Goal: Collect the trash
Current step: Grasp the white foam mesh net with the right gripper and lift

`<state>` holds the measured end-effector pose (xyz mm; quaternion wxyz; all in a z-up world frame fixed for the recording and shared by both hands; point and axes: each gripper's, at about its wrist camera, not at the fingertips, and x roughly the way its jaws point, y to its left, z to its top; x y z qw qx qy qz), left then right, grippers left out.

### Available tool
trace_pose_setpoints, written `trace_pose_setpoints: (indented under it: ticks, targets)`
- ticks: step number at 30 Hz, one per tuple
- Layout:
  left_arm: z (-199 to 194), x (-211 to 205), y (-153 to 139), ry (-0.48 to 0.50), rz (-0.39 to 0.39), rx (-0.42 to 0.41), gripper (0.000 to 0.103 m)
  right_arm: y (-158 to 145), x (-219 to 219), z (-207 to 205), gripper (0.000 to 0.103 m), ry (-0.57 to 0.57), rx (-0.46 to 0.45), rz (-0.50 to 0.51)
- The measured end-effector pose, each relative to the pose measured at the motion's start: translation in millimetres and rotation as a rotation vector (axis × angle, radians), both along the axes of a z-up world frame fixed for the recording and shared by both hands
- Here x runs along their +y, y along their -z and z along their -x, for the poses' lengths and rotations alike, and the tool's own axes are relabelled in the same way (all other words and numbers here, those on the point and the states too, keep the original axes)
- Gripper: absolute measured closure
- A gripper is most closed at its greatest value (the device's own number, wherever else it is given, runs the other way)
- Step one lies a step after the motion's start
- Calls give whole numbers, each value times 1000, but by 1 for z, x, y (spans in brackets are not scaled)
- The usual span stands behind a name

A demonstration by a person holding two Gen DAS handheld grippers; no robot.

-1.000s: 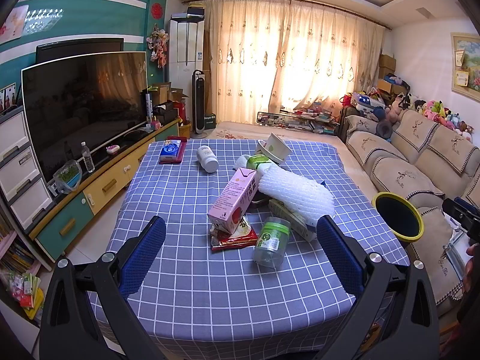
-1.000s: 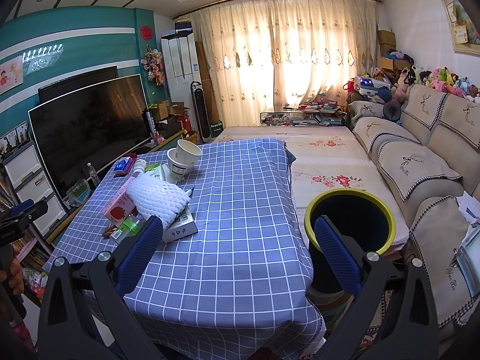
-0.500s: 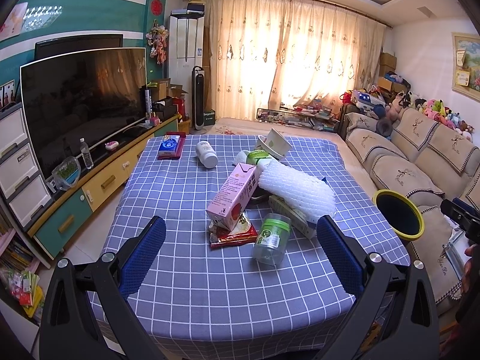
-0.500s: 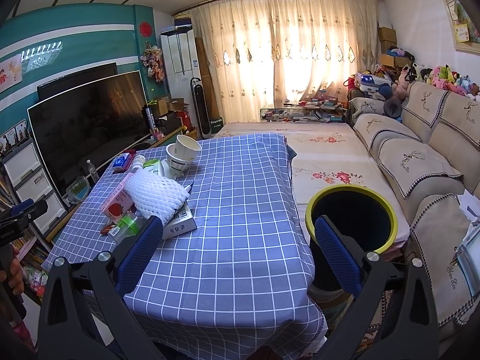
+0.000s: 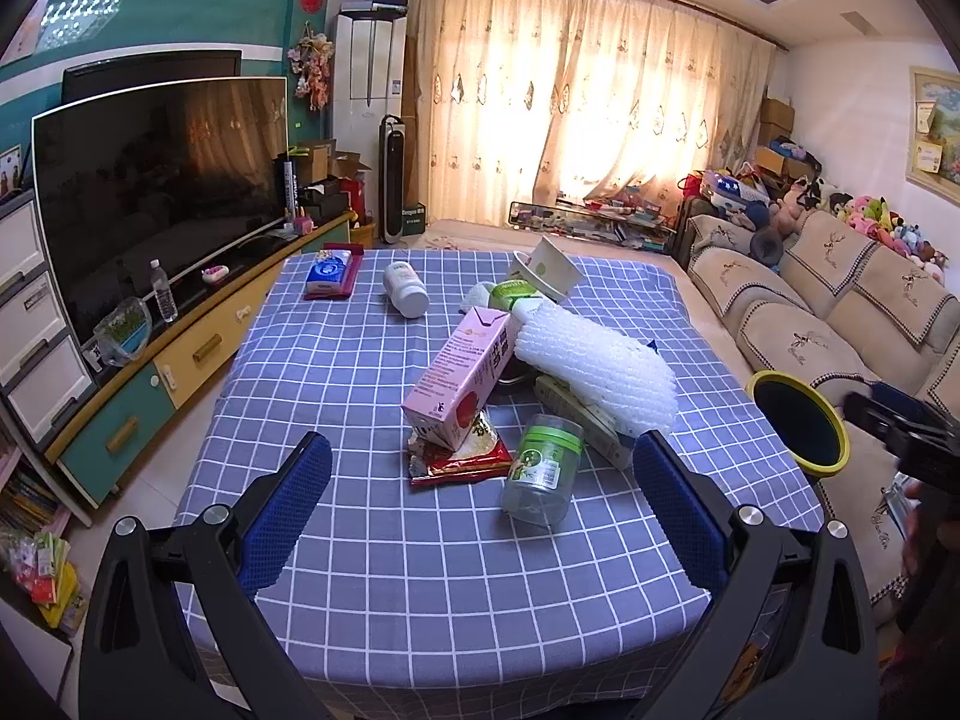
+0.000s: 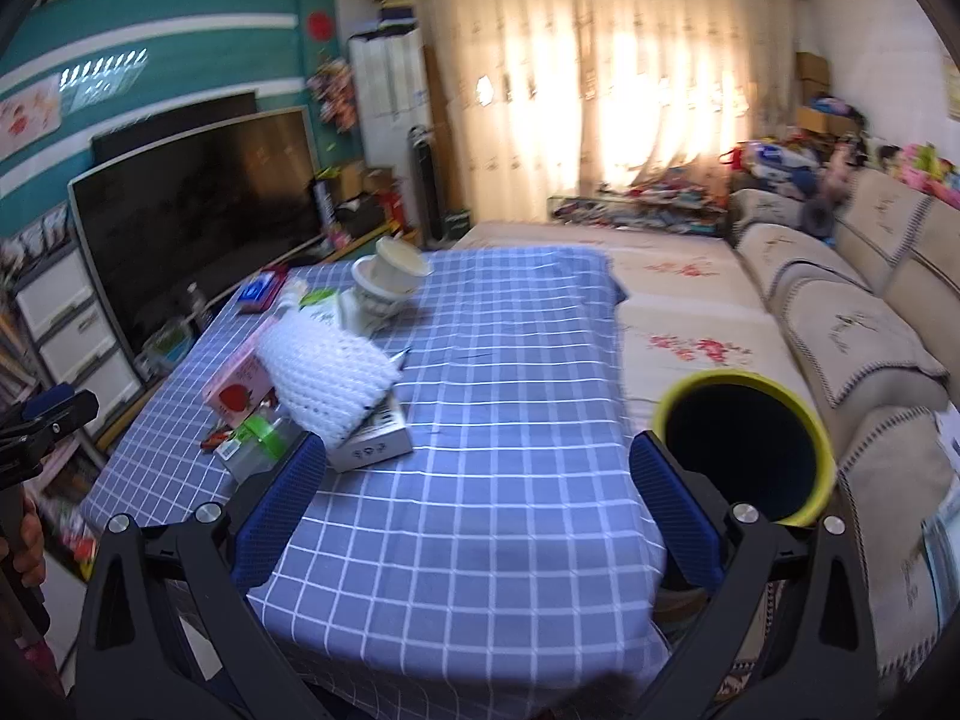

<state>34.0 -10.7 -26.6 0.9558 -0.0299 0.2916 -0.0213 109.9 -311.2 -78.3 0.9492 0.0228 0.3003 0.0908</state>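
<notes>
A trash pile lies on the blue checked table (image 5: 372,540): a pink carton (image 5: 462,384), a red snack wrapper (image 5: 462,462), a clear jar with a green lid (image 5: 543,468), white foam netting (image 5: 594,366), a flat box (image 6: 372,444) and stacked paper cups (image 5: 549,276). A black bin with a yellow rim (image 6: 744,456) stands at the table's right side, also in the left wrist view (image 5: 795,420). My left gripper (image 5: 480,462) is open and empty, short of the jar. My right gripper (image 6: 477,462) is open and empty above the table's bare right half.
A white bottle (image 5: 407,297) and a blue-and-red packet (image 5: 330,277) lie at the table's far left. A TV (image 5: 156,198) on a low cabinet (image 5: 150,384) runs along the left. A beige sofa (image 5: 840,312) stands on the right behind the bin.
My left gripper has moved a little closer to the pile. My right gripper has swung left, with motion blur, so the pile and bin sit further right in its view.
</notes>
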Motion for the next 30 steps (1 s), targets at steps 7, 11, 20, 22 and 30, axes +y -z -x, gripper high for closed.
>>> trace_pose_setpoints:
  ticks: [7, 11, 20, 22, 30]
  targets:
    - [-22, 2, 17, 9, 8, 44, 4, 24, 42, -66, 7, -143, 91, 3]
    - [-34, 4, 25, 12, 12, 59, 4, 35, 70, -97, 7, -215, 111, 29]
    - [-63, 9, 44, 24, 34, 96, 4, 54, 112, -139, 7, -317, 148, 89]
    - [-68, 10, 47, 27, 37, 101, 4, 60, 116, -143, 7, -334, 164, 91]
    - [-84, 12, 57, 30, 56, 125, 4, 68, 114, -143, 50, -349, 192, 57]
